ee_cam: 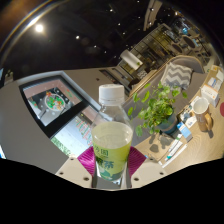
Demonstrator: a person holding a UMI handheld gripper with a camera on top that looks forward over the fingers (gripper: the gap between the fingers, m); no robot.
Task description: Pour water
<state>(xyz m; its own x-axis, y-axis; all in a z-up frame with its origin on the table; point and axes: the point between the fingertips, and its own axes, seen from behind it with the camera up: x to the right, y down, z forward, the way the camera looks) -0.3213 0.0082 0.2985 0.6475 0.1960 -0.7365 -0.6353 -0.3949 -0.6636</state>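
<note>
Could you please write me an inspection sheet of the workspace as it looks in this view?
Surface: a light table tilted in view, seen beyond the bottle.
Job's things: a clear plastic bottle with a white cap, holding pale yellowish liquid, upright relative to the tool; no receiving cup clearly identified.
Clutter: a green plant beside the bottle; a framed picture or screen on the table; small items beyond the plant, too small to name.
Grippers: the tool is shut on the bottle, magenta pads pressed to its sides.
Cables: nothing seen.
Surroundings: an indoor room with a ceiling light and furniture behind.
</note>
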